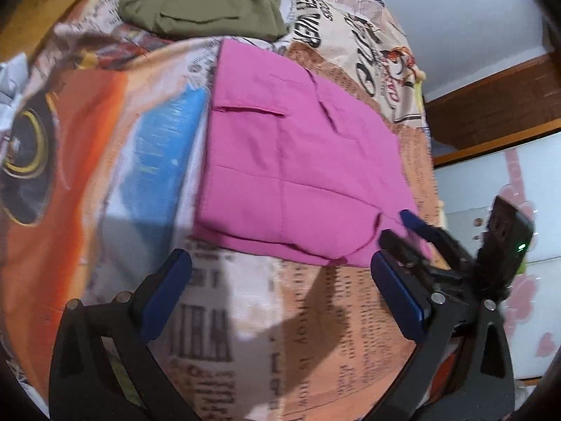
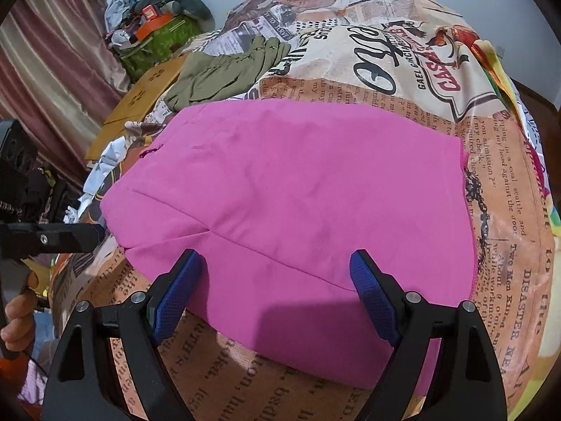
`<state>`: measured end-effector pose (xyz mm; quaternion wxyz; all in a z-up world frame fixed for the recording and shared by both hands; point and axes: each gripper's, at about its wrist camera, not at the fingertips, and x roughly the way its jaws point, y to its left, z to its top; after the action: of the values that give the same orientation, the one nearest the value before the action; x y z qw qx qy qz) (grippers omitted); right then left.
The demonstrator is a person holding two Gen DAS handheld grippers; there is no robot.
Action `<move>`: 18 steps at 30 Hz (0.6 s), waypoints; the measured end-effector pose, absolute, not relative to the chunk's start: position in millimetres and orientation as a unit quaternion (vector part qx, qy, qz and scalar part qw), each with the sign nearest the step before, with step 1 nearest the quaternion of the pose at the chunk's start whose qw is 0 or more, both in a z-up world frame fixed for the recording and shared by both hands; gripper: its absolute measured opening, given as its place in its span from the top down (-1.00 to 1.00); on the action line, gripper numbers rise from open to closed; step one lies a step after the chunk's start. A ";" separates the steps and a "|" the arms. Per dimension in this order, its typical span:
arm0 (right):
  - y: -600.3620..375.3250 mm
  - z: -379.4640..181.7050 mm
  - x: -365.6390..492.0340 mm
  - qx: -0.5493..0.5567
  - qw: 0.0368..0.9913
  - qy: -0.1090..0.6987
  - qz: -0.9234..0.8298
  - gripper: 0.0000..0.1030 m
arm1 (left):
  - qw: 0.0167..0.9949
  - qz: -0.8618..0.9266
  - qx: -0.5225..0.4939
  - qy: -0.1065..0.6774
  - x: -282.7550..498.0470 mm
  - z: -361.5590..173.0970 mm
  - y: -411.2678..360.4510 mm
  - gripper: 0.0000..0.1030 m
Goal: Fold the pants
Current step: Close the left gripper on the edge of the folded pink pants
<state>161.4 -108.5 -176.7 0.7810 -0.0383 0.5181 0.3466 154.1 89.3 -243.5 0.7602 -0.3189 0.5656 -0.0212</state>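
Pink pants [image 2: 291,193] lie folded square on bedspread [image 2: 498,161]; fold looks finished. Left gripper [image 1: 280,280] and right gripper [image 2: 277,280] at near edge, fingers spread, holding nothing. Next likely: set aside beside olive pants [image 2: 224,70].

Left gripper [image 1: 280,273] spread wide, right gripper [image 2: 277,280] apparently likewise, both empty

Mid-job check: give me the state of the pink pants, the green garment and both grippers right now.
pink pants: folded into a flat rectangle on the printed bedsheet, held by neither gripper.
green garment: folded loosely, lying beyond the pink pants.
left gripper: open, empty, over the sheet beside the pants.
right gripper: open, empty, over the pants' near edge.
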 end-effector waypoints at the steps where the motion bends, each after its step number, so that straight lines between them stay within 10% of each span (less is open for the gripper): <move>1: -108.9 -176.8 160.8 -0.038 0.781 0.518 0.347 -0.65 | 0.756 -0.027 -0.329 0.565 155.9 -244.6 89.5 -1.00; 7: -108.7 -177.7 160.4 -0.037 0.780 0.518 0.348 -0.65 | 0.741 -0.038 -0.388 0.547 167.7 -251.2 96.9 -0.97; 14: -109.7 -178.8 160.9 -0.034 0.778 0.520 0.352 -0.65 | 0.766 0.019 -0.344 0.543 172.0 -248.5 101.0 0.07; 18: -110.0 -178.6 159.9 -0.032 0.778 0.519 0.353 -0.65 | 0.775 0.037 -0.338 0.532 172.2 -249.7 104.1 0.33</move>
<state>159.9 -110.0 -178.6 0.7777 -0.0318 0.5193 0.3529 172.2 104.1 -249.7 0.7754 -0.3376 0.5323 0.0369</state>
